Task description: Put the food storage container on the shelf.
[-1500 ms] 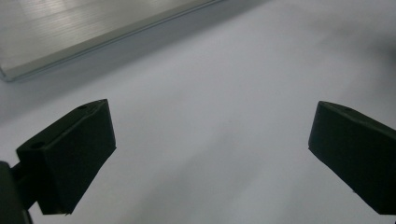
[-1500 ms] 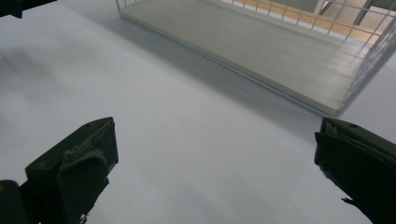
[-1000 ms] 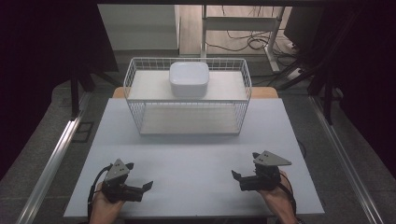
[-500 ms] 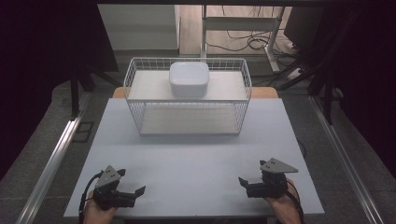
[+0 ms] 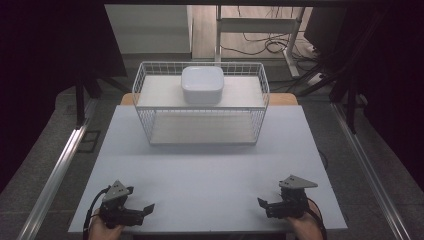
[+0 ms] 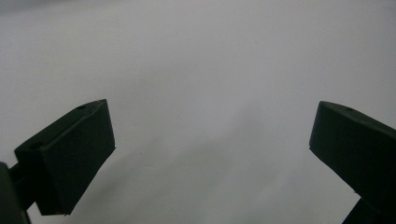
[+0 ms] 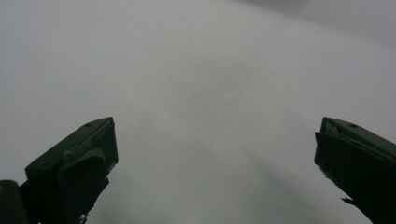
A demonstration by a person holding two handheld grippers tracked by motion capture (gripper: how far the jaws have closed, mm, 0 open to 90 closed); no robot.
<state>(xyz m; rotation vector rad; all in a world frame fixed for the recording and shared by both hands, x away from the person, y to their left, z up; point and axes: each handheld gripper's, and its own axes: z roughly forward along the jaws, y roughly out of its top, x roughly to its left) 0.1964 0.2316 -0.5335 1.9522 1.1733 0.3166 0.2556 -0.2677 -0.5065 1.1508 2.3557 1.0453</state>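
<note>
Both tongs had drawn back toward the near edge of the surface [image 5: 210,165] compared with a second earlier, ending farther from the wire basket [image 5: 200,102]. From the high view, the left tongs [image 5: 142,209] sat at the near left corner and the right tongs [image 5: 264,204] at the near right, each pointing inward and holding nothing; the white bowl [image 5: 202,84] lay upside down on the basket's upper shelf, well apart from both. Along the left gripper view, the left tongs [image 6: 210,154] stood spread wide over bare white surface [image 6: 201,70]. Along the right gripper view, the right tongs [image 7: 215,158] were likewise spread, with bare surface [image 7: 187,70] between them. Such a retreat suggested that the hands were resting or resetting, with no reach for the bowl under way.
</note>
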